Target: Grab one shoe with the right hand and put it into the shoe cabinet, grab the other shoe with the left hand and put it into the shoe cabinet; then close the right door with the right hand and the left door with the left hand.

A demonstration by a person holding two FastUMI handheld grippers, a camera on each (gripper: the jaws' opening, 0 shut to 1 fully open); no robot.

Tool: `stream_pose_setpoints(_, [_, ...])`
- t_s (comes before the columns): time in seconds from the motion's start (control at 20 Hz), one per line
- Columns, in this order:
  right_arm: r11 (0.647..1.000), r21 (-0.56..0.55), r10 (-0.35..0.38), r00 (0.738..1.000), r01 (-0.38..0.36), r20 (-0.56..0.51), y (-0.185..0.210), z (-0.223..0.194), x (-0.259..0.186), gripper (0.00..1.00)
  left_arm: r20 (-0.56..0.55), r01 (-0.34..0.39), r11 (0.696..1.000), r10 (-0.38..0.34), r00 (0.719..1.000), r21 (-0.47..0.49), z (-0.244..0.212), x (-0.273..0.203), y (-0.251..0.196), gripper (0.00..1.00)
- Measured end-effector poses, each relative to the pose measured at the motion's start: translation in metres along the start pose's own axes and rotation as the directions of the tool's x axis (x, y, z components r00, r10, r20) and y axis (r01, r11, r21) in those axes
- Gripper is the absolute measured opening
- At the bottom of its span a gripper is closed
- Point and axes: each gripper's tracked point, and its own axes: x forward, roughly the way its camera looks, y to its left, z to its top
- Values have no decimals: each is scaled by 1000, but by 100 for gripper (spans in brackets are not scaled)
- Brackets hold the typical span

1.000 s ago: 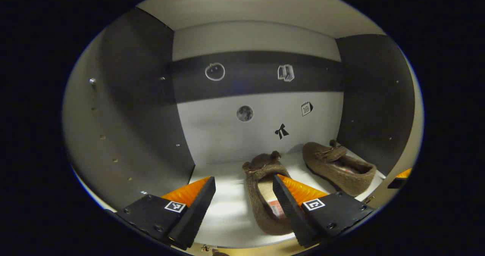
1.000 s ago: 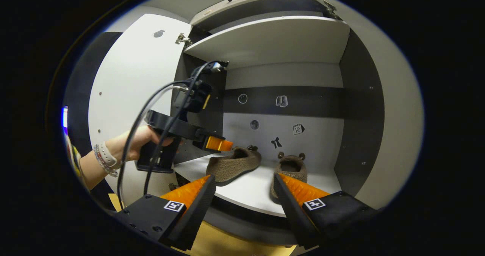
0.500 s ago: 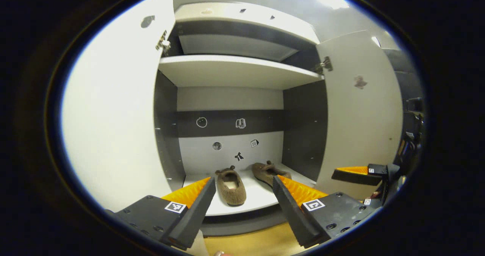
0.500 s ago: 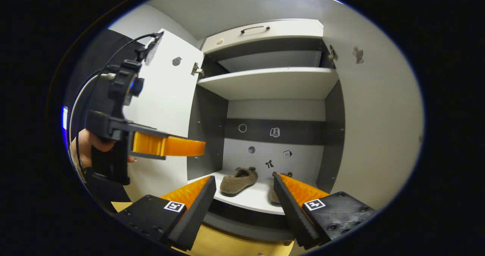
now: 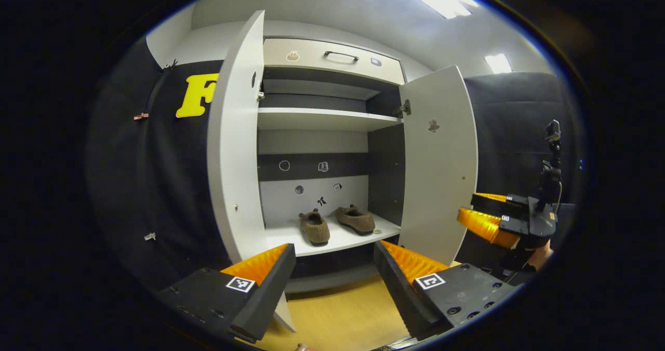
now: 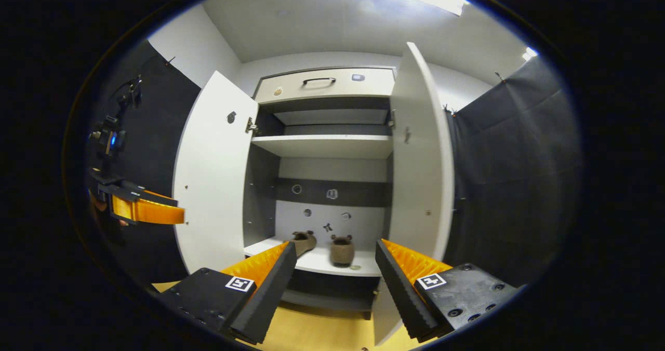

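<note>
Inside the white shoe cabinet (image 5: 332, 60) with dark inner walls, two brown fuzzy slippers (image 5: 314, 227) (image 5: 356, 219) sit side by side on the lower white shelf (image 5: 337, 239), seen near the centre of the left gripper view and again as a pair (image 6: 303, 242) (image 6: 342, 250) between the near fingers in the right gripper view. Both white doors, the left door (image 5: 234, 159) and the right door (image 5: 441, 159), stand swung wide. The left tool (image 5: 335, 268) is spread and empty at 6 o'clock over the yellow wooden floor (image 5: 343, 320); the right tool (image 6: 336, 270) is likewise spread and empty, well back from the cabinet.
</note>
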Motion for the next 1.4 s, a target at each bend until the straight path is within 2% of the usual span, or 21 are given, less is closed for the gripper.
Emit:
stream_pose_setpoints(0.15, [991, -7, -137, 990, 137, -24, -63, 2, -11, 97, -3, -45, 999, 45, 999, -21, -5, -28, 20, 96])
stream_pose_setpoints(0.25, [978, 6, -207, 978, 207, -24, -100, 4, -10, 98, -7, -121, 993, 121, 993, -12, -7, -45, 41, 96])
stream_pose_setpoints(0.45, [967, -16, -253, 966, 253, -48, -145, -10, 9, 97, -17, -282, 959, 282, 959, -7, -11, -67, 85, 96])
stream_pose_setpoints(0.55, [969, -38, -247, 967, 245, -62, -160, -22, 23, 97, -22, -346, 937, 345, 938, -40, -17, -75, 100, 96])
stream_pose_setpoints(0.8, [981, -28, -192, 979, 190, -73, -167, -35, 49, 95, -39, -455, 886, 454, 890, -93, -28, -88, 132, 98])
stream_pose_setpoints(0.95, [991, 16, -134, 987, 136, -84, -151, -37, 54, 95, -45, -493, 860, 492, 870, -131, -29, -84, 142, 97])
stream_pose_setpoints(1.1, [997, 12, -74, 994, 75, -76, -130, -37, 59, 95, -36, -502, 856, 502, 864, -124, -26, -83, 144, 95])
stream_pose_setpoints(1.4, [999, 21, 43, 996, -41, -77, -79, -38, 79, 95, -54, -477, 872, 474, 879, -113, -25, -74, 141, 95])
